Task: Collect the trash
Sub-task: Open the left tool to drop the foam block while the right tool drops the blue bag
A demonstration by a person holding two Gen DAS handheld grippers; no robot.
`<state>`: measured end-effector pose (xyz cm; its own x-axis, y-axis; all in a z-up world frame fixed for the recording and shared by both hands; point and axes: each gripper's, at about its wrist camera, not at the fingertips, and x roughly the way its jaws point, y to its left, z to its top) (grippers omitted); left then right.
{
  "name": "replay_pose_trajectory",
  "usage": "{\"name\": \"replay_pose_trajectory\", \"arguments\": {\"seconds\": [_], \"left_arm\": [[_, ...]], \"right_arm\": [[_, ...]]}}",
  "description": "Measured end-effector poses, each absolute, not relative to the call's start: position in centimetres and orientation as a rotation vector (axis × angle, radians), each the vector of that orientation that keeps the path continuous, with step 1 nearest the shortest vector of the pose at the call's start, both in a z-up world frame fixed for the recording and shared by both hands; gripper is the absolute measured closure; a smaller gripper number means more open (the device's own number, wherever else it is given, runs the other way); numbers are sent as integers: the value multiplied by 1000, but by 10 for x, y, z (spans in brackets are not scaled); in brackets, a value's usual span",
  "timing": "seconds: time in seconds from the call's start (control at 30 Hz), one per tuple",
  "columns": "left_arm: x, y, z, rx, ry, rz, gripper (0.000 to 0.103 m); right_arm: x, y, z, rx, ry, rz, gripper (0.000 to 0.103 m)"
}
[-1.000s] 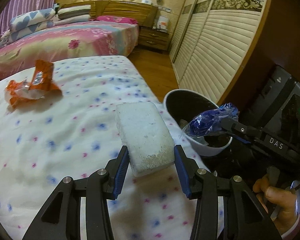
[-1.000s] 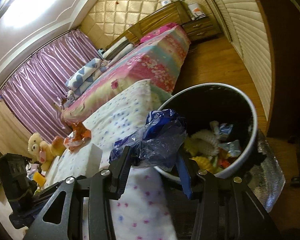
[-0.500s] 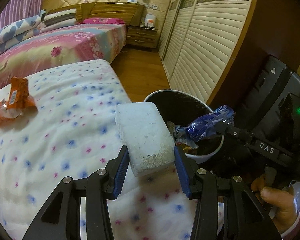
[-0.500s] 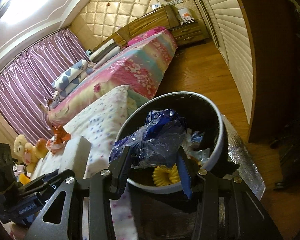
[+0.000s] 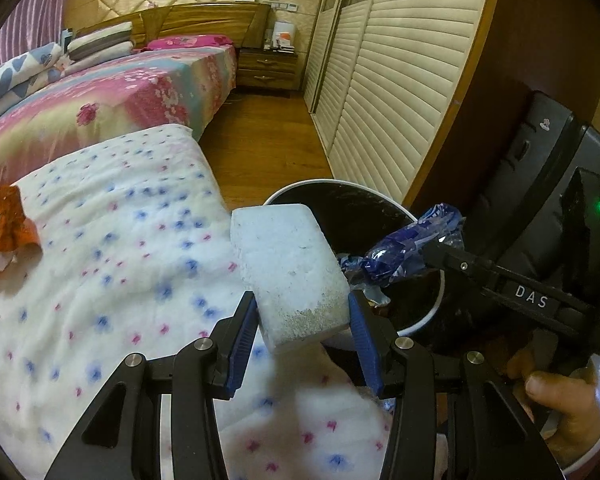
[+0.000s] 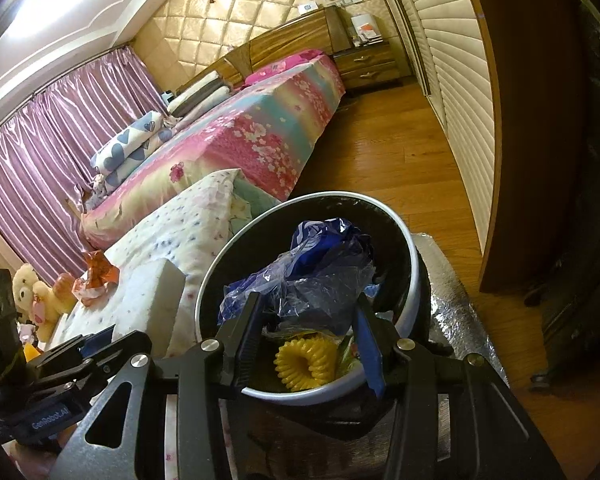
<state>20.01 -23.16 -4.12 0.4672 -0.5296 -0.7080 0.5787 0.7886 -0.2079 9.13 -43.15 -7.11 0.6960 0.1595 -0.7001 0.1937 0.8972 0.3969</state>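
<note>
While a crumpled orange wrapper (image 5: 4, 226) lies at the far left on the white bed cover (image 5: 112, 280) dotted with blue and pink flowers, the left hand-held gripper (image 5: 302, 332) is clamped on a white foam block (image 5: 288, 268), its blue pads pressing both sides of the block's near end. The block juts forward over the edge of the bed, its far end reaching over the rim of a round trash bin (image 5: 428, 316) with a white rim and dark inside that stands on the floor just beside the bed. To the right, the right hand-held gripper (image 6: 306, 334) is closed on a crumpled blue and clear plastic bag (image 6: 320, 276), holding it above the bin's open mouth; in the left wrist view the same bag (image 5: 404, 252) hangs over the far side of the bin at the tip of the black tool, and a hand (image 5: 560, 412) grips that tool's handle at the lower right. Inside the bin (image 6: 414, 304), below the bag, sit a yellow ribbed ring (image 6: 306, 362) and other scraps that are too small to tell. A silver foil mat (image 6: 456, 300) lies under the bin on the wooden floor (image 6: 384, 152). Beyond, a second bed with a pink floral cover (image 6: 260, 132) stands against a quilted wall, with louvred wardrobe doors (image 5: 392, 92) along the right side of the room.
</note>
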Motion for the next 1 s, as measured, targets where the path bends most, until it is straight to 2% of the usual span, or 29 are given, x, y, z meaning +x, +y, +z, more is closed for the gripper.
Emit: {"name": "replay_pose_trajectory", "arguments": {"seconds": [1.0], "left_arm": [[232,-274,-53,125,872,-683,56]], "right_arm": [[117,-447,-78,428,870,-28,55]]}}
